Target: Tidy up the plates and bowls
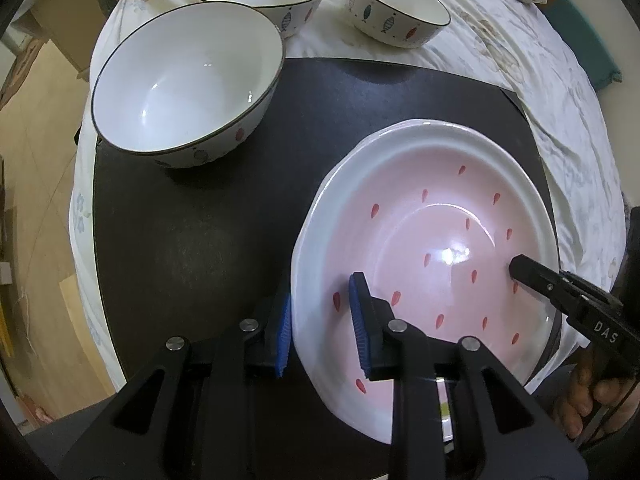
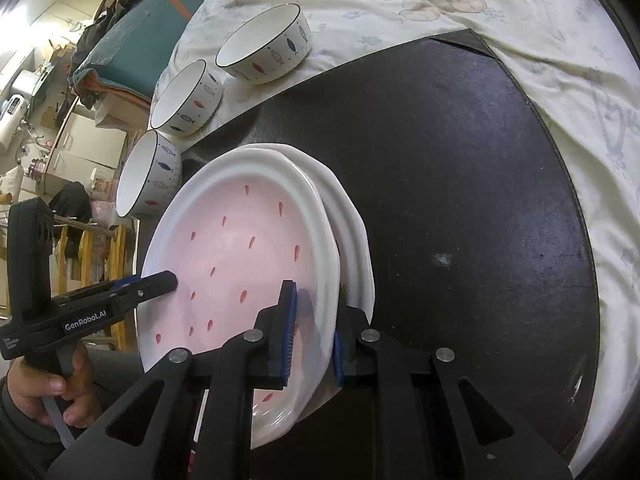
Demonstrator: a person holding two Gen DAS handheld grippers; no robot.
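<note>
Gripping opposite rims of the pink plate (image 1: pixel 432 240), you've got left tongs (image 1: pixel 320 332) & right tongs (image 2: pixel 312 336) both clamped on it, w/ it nested over a white plate (image 2: pixel 356 240) on the black mat (image 1: pixel 192 248).

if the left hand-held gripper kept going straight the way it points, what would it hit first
Probably the pink plate: the left hand-held gripper points steeply down and already straddles its rim. Just beyond lies the black mat, though depth is hard to judge.
</note>
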